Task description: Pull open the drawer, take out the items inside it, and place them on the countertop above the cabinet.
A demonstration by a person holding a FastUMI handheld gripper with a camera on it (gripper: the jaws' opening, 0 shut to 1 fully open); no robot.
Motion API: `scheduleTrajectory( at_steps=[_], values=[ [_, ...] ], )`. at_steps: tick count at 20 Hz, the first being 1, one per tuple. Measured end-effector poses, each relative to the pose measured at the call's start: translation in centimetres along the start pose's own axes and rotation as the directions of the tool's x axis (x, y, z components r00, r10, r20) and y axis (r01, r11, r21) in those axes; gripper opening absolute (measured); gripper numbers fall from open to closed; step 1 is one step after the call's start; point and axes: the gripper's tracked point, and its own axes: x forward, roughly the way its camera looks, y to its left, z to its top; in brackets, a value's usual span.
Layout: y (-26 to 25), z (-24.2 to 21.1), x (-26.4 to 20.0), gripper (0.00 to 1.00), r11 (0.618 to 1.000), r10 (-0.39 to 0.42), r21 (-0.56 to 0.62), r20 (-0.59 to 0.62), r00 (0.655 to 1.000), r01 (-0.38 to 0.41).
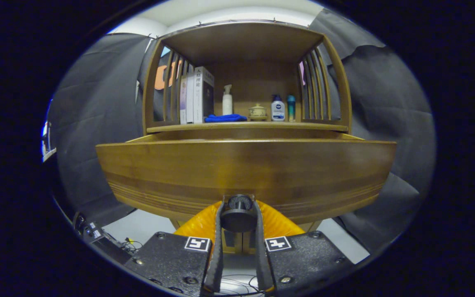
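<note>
The gripper (pixel 238 214) is shut on the round dark knob (pixel 238 213) of the drawer (pixel 245 173) — one finger presses on each side of it. The drawer front is a wide wooden board, and it stands out from the cabinet (pixel 245 62), so the drawer looks at least partly open. The top edge of the drawer hides what is inside, so the things to take out cannot be told from here.

Above the drawer is the surface (pixel 245 127) where the things should go. It is already busy. On it, from one side to the other, stand some books (pixel 198 97), a white pump bottle (pixel 227 101), a blue cloth (pixel 225 118), a small pot with a lid (pixel 257 112) and two little bottles (pixel 283 108).

What could go wrong? The knob is small and round, so the fingers may slip off if the pull goes crooked. A hard tug could bring the drawer out too far, or shake the cabinet so the tall pump bottle tips over. Later, a new thing set down without care could bump the pot or the bottles, because the room left on the surface is tight.
</note>
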Motion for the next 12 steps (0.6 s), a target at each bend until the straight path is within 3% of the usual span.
scheduleTrajectory(
  at_steps=[12],
  values=[
    [0.9,-1.7,-3.2,0.36,1.0,0.011,-0.014,-0.033,0.999,-0.011]
  ],
)
